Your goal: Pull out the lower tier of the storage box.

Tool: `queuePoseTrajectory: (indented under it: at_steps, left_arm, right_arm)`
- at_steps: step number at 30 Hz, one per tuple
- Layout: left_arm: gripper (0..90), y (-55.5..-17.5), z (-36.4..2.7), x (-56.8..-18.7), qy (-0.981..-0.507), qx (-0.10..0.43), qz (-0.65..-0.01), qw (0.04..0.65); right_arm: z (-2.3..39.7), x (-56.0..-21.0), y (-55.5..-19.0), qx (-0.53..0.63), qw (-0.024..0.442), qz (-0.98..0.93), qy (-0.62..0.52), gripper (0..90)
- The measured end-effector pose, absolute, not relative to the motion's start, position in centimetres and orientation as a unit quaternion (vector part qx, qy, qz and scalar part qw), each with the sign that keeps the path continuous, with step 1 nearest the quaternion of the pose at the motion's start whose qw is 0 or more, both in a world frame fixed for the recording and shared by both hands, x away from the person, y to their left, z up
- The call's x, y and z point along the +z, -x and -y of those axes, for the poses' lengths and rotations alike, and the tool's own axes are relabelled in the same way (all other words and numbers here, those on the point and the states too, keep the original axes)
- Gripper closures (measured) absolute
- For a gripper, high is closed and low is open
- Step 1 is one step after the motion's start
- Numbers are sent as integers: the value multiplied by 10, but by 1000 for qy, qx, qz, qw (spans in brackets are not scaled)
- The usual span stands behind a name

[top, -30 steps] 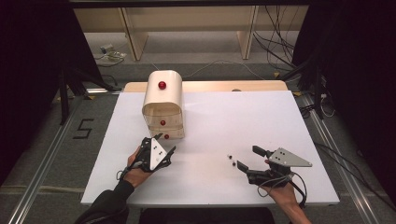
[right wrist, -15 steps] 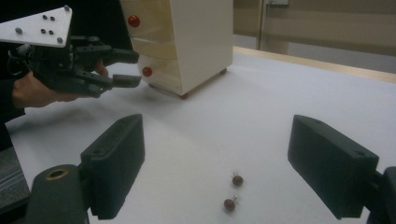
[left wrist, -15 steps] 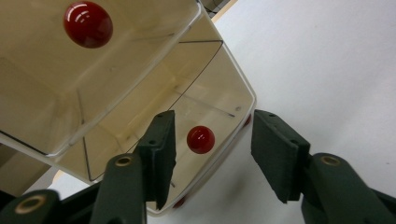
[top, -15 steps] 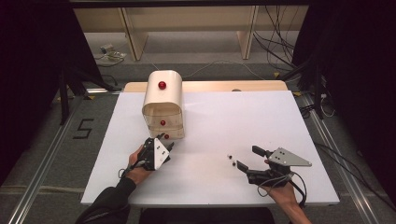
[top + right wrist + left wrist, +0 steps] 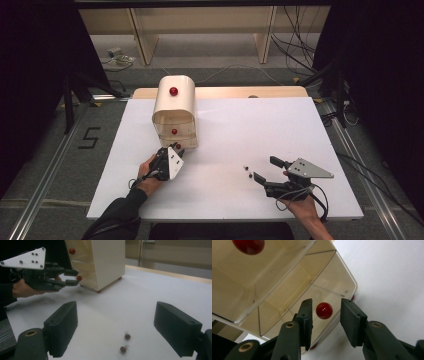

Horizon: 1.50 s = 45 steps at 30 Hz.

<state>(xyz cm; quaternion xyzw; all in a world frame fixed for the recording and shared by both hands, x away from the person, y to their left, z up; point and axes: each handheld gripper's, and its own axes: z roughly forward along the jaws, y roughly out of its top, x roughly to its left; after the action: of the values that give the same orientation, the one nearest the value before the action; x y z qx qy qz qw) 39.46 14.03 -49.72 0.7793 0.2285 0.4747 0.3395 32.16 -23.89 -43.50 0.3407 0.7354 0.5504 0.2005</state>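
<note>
In the high view the left gripper [image 5: 176, 150] covers the lowest red knob [image 5: 324, 310] of the cream drawer cabinet [image 5: 174, 107] at the table's left, but the left gripper view shows that knob between the two pads, which have just been closing and stand apart from it on both sides. Against the earlier frames that hand sits slightly nearer the cabinet. The right gripper [image 5: 115, 322] rests spread wide, unmoved, with two small red pins [image 5: 125, 342] on the white table [image 5: 260, 130] between its jaws.

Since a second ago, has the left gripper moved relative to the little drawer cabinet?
Yes, slightly: the left gripper has edged toward the drawer cabinet, jaws just closing around its lowest red knob, not yet touching.
</note>
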Motion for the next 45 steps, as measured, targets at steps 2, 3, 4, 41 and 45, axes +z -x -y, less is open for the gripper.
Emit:
queuePoseTrajectory:
  at_steps: [2,3,4,41,45]
  left_arm:
    - [623,-395,-141,-497,-780,473,-231,338]
    - [631,-396,-140,-497,-779,474,-232,339]
    - [631,-396,-140,-498,-779,476,-232,337]
    - [726,-397,-133,-495,-791,482,-227,302]
    - [726,-396,-134,-494,-792,480,-226,301]
  right_arm:
    - [239,-435,-322,550,201,-735,-341,197]
    - [239,-435,-322,551,200,-735,-341,198]
    - [239,-435,-322,551,200,-735,-341,198]
    - [240,-434,-321,547,204,-736,-343,208]
    - [240,-434,-321,548,206,-735,-341,208]
